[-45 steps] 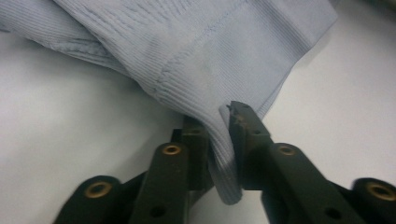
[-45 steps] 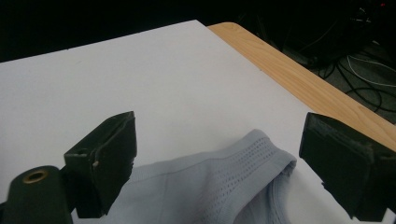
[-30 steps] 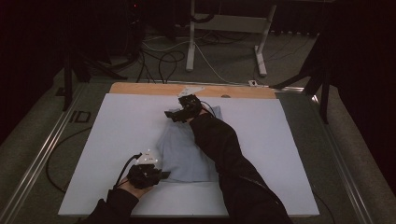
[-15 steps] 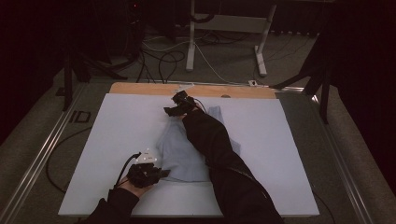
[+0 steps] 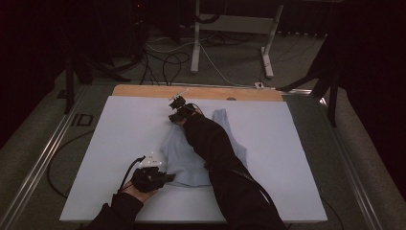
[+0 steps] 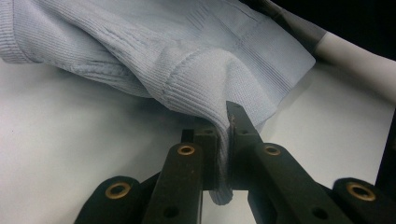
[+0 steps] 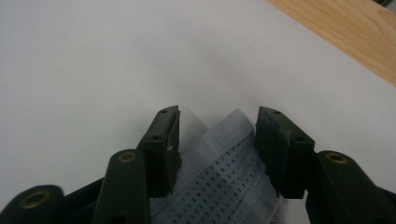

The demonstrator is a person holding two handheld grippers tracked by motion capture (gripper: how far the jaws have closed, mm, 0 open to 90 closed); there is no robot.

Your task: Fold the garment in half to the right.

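Here, a pale blue knitted garment (image 5: 191, 158) lies spread on the white cover of the bench (image 5: 119, 134), running from near the front edge toward the far side, where a strip of bare wood (image 5: 143, 91) shows beyond the white sheet. There are no containers on the bench; the garment is the one loose thing on it.

The left tool (image 5: 165, 178) sits low at the garment's near left corner, held in the person's left hand (image 5: 141, 189), with a cable trailing from it. In the left gripper view its two black jaws are pressed together on a ribbed hem of the garment (image 6: 205, 79); the knit is drawn up into a small peak where it enters the jaws, and a bit of the hem sticks out below them. The rest of the cloth slopes away in soft folds onto the white surface.

The right tool (image 5: 176, 111) is far out across the bench, at the garment's far left end, with the person's dark sleeve (image 5: 215, 148) lying over the middle of the cloth. In the right gripper view (image 7: 217, 126) its jaws stand spread, one on each side of a narrow strip of the garment (image 7: 224, 168) that has a ribbed edge and rows of small holes. The strip's tip lies between the jaw tips on the white surface; whether the jaws touch it cannot be told. A separate strap-like part of the garment (image 5: 221, 117) reaches toward the far side, just right of the sleeve.
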